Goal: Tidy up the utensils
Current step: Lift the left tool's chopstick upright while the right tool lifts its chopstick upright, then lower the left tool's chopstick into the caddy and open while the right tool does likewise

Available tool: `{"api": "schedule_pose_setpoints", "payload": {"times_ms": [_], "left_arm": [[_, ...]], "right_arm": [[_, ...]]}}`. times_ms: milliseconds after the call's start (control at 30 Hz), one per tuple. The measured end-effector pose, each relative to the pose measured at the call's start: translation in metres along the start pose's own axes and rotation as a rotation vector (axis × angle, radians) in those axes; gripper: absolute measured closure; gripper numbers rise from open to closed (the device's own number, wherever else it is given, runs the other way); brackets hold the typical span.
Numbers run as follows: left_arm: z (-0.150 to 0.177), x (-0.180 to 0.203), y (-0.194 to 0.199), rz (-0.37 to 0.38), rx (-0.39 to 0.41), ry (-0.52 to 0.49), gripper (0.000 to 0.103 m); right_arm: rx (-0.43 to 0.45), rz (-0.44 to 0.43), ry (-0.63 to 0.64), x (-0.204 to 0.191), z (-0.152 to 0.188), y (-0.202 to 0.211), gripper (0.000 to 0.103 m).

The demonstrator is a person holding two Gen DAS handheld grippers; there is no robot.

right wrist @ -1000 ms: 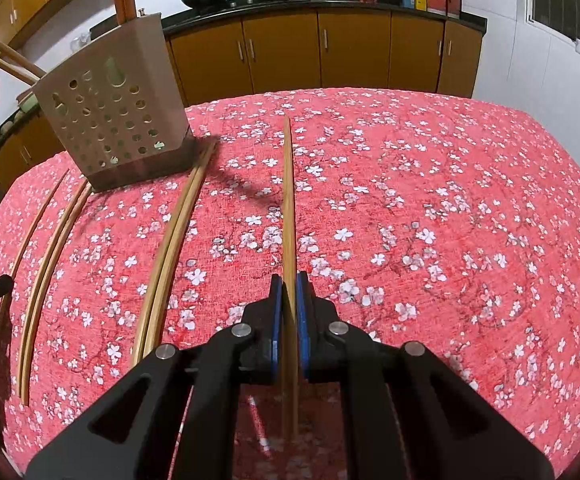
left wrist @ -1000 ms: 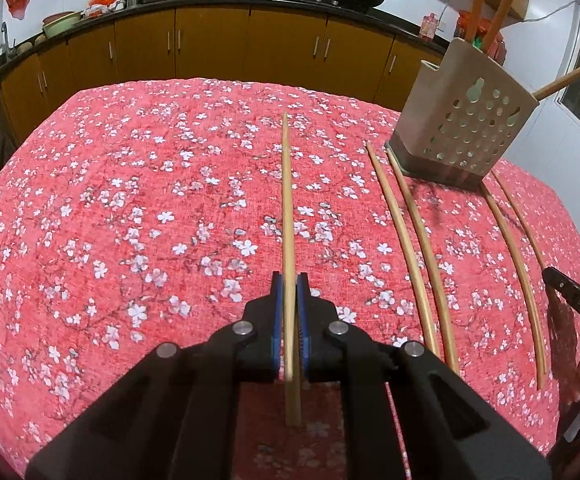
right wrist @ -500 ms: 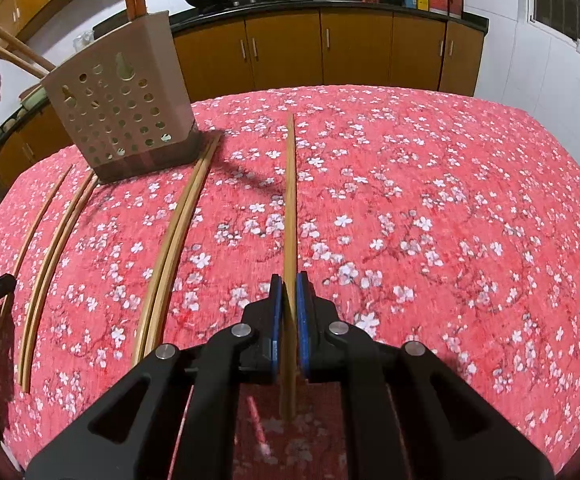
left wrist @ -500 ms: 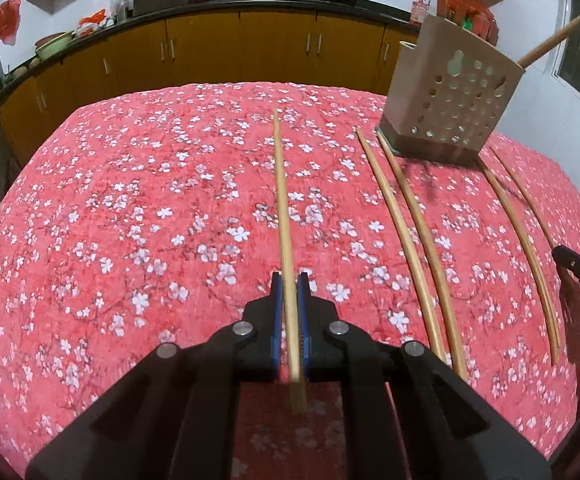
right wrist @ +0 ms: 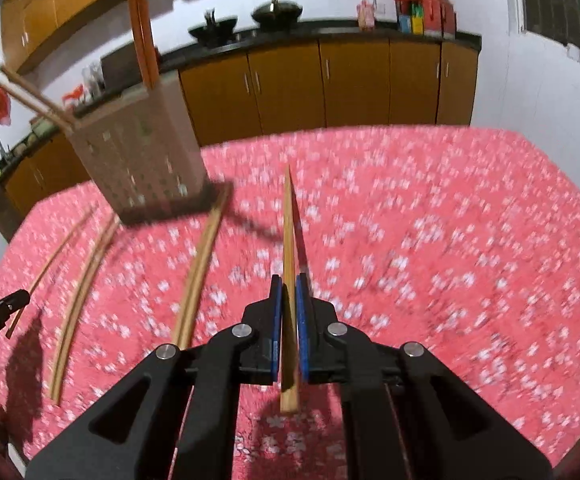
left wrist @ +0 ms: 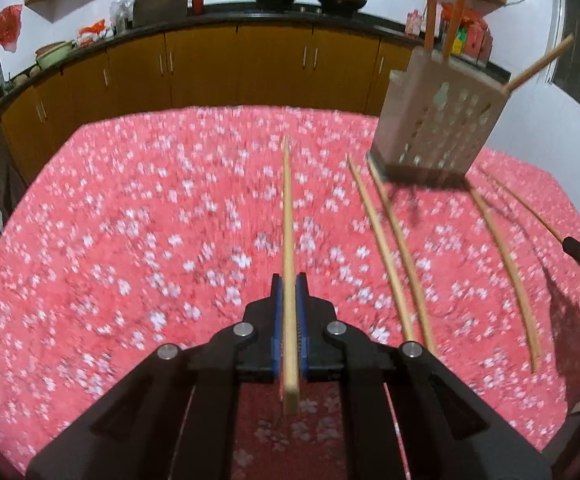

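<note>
Kitchen cabinets (left wrist: 210, 68) in orange-brown run along the back wall under a dark counter, and below them the red flowered tablecloth (left wrist: 130, 240) fills most of both my views, badly blurred.

Largest thing on the cloth is the one perforated utensil holder (left wrist: 437, 120). In my left wrist view it stands at the upper right; in my right wrist view it stands at the upper left (right wrist: 138, 152). So it lies between my two hands, ahead of both, its open top well above the cloth. About four sticks already stand or lean in it, though the blur makes the count unsure.

Four loose chopsticks (left wrist: 385, 248) lie on the cloth in two pairs, one pair on each side of the holder's foot, all running roughly from near me toward it.

My left gripper (left wrist: 290, 280) is pinched tight on one chopstick, the left chopstick (left wrist: 288, 216), whose long axis runs straight up the frame, tip pointing past the left of the holder. My right gripper (right wrist: 288, 280) is likewise clamped on the right chopstick (right wrist: 288, 224), tip pointing past the holder's right side. Both sticks look clear of the cloth.

I judge each tip must swing inward and tilt down into the holder's top. Neither hand looks clearly nearer.
</note>
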State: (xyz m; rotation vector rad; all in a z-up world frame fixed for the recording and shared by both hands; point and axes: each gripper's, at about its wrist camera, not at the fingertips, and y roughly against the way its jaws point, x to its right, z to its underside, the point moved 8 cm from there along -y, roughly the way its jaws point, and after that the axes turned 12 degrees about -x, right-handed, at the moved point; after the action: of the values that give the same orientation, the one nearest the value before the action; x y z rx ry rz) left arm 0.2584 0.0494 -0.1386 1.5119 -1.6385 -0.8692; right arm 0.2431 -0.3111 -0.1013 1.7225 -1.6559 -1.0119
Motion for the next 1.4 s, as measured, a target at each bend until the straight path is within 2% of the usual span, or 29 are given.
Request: {"api": "schedule_pose_setpoints", "payload": {"times_ms": [433,633,867,1000,1200,1400], "left_arm": [[-0.041,0.002,0.082,0.056,0.212,0.028,0.095],[-0.056,0.004,0.114,0.072,0.297,0.032,0.095],[-0.064,0.009,0.129,0.080,0.330,0.011,0.095],[-0.070,0.025,0.147,0.120,0.359,-0.035,0.095],[-0.088,0.062,0.183,0.194,0.431,-0.110,0.096],[-0.122,0.098,0.204,0.204,0.516,-0.139,0.096]], "right_arm": [[0.229,-0.019,-0.016,0.000,-0.047,0.073,0.095],[0.277,-0.025,-0.006,-0.003,-0.055,0.087,0.095],[0.294,-0.034,0.009,-0.009,-0.060,0.093,0.095],[0.322,-0.079,0.024,-0.018,-0.071,0.110,0.095],[0.412,-0.201,0.055,-0.044,-0.094,0.155,0.095],[0.529,-0.266,0.097,-0.077,-0.126,0.188,0.095]]}}
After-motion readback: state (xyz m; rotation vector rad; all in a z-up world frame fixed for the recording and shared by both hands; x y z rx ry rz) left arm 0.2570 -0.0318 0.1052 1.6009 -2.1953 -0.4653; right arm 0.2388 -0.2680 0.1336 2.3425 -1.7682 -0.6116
